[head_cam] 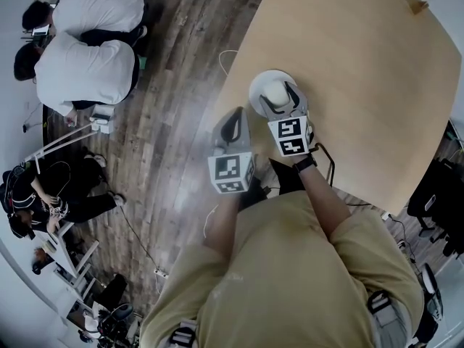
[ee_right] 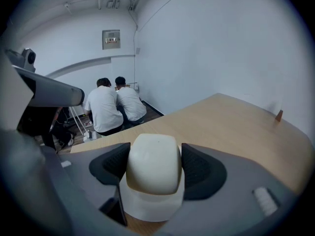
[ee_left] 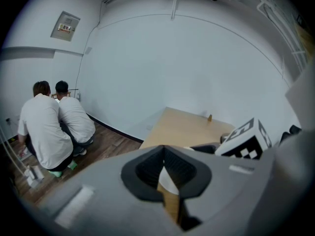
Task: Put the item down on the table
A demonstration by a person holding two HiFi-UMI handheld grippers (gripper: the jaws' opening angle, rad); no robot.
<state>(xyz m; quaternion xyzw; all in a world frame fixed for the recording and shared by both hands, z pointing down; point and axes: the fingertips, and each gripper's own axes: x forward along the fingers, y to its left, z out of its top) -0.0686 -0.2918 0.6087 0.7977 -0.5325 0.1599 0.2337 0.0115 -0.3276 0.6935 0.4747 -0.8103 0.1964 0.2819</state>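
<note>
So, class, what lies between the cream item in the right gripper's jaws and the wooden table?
A white plate, resting on the table under the cream item; the right gripper view and head view both show it.

L tongs (head_cam: 235,114) closed, empty, R tongs (head_cam: 279,97) clamped on item (ee_right: 152,163), side by side

The head camera hangs above the person and looks almost straight down on the desk (head_cam: 362,85), its near left corner and the floor beside it. The camera on the left gripper (head_cam: 232,122) rides off the desk's left edge, aimed level past that corner at the white wall. The one on the right gripper (head_cam: 280,96) sits low over the desk, close behind the white lump (ee_right: 152,163) between its jaws. All three catch the desk and two crouching people (head_cam: 90,71).
</note>
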